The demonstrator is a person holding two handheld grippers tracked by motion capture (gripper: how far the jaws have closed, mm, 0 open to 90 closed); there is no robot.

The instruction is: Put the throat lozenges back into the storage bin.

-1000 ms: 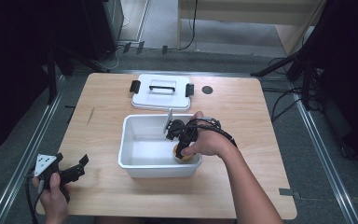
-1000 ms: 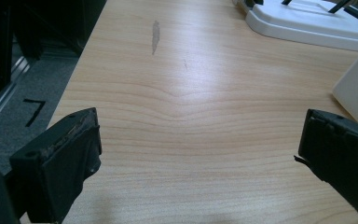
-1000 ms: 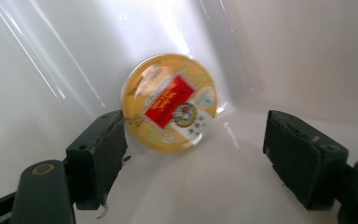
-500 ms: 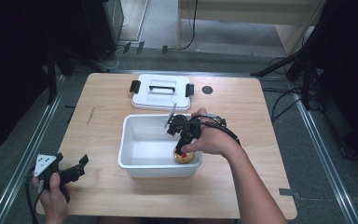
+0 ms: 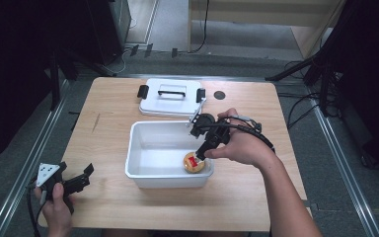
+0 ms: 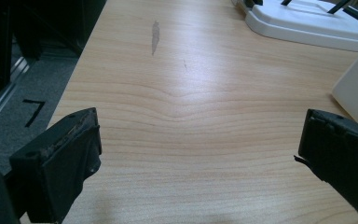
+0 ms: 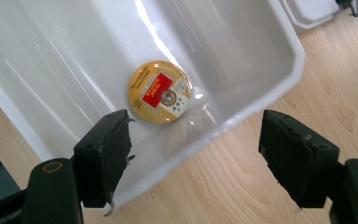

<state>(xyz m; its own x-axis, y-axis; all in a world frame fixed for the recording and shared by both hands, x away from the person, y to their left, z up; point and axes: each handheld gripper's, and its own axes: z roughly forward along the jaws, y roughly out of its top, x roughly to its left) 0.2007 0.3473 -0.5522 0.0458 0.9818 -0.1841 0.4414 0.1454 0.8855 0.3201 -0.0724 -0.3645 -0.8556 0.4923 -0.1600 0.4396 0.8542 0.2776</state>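
Round gold tin (image 7: 159, 92) lies flat in white bin's (image 7: 261, 56) near-right corner, just below R gripper (image 7: 193, 154), jaws apart, empty. L gripper (image 6: 198, 154) also open, well away from bin.

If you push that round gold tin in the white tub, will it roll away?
Probably not: the round gold tin lies flat, so it should slide rather than roll. The white tub looks glossy inside, so the tin may skid easily. It looks small and shallow, so it is likely light.
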